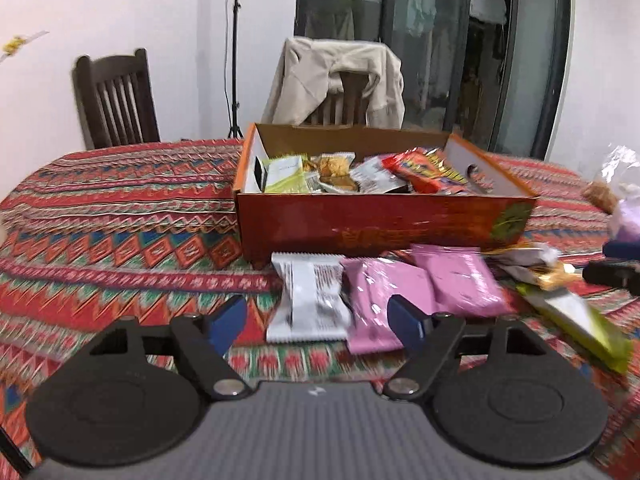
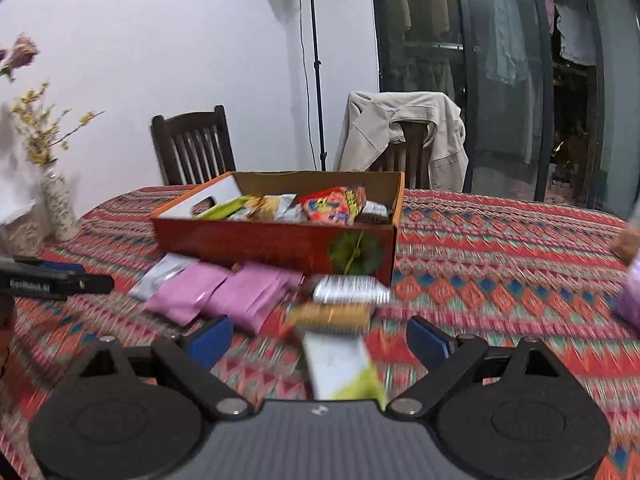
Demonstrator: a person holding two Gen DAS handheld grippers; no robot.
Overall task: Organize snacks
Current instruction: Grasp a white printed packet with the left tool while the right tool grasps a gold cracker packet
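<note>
Left wrist view, left claw point(image 1: 318, 320) open above white packet point(image 1: 308, 300), right claw point(image 2: 318, 342) open over green-white packet point(image 2: 340, 364).

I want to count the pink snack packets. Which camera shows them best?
The left wrist view: both pink packets lie close and large, just beyond the left tongs. The right wrist view shows them smaller, off to the left and blurred.

Open orange cardboard box point(image 1: 380, 220) holds mixed snack packets; two pink packets point(image 1: 460, 284) (possibly wafers) lie flat before it.
</note>
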